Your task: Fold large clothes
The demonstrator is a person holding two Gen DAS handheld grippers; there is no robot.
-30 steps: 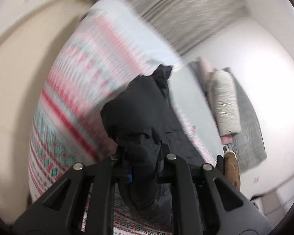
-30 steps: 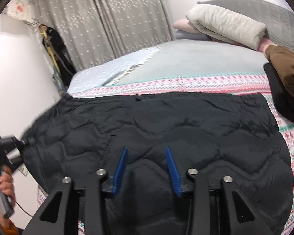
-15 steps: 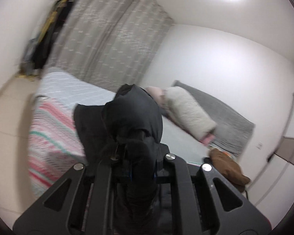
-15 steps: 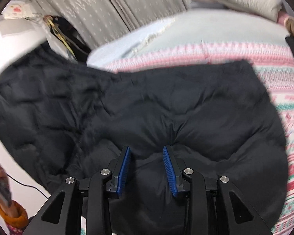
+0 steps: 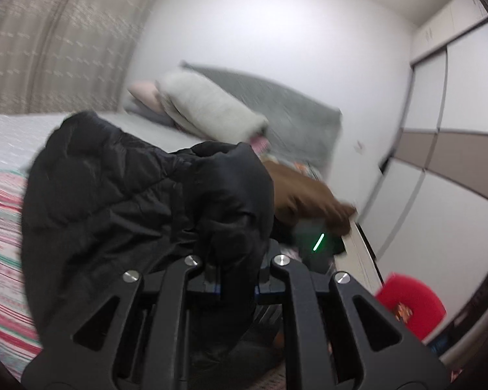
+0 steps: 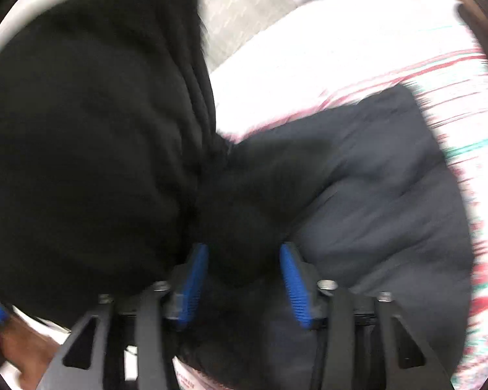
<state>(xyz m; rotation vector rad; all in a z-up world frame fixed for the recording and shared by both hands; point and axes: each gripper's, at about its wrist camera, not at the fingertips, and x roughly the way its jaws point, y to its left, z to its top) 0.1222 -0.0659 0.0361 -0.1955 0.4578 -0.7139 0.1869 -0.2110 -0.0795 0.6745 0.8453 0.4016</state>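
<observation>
A black quilted jacket is bunched up in front of my left gripper, which is shut on a fold of it and holds it lifted above the bed. In the right wrist view the jacket partly lies on the striped bedspread, while a lifted flap rises at the left. My right gripper has its blue pads apart, with jacket fabric bulging between them. The view is blurred.
The bed carries a striped spread, a pale rolled duvet, a pink pillow and a brown garment. A grey headboard, wardrobe doors, curtains and a red object surround it.
My left gripper has swung the held jacket edge up and over to the right, toward the headboard side. The lifted flap now fills the left of the right wrist view. The right gripper stays open.
</observation>
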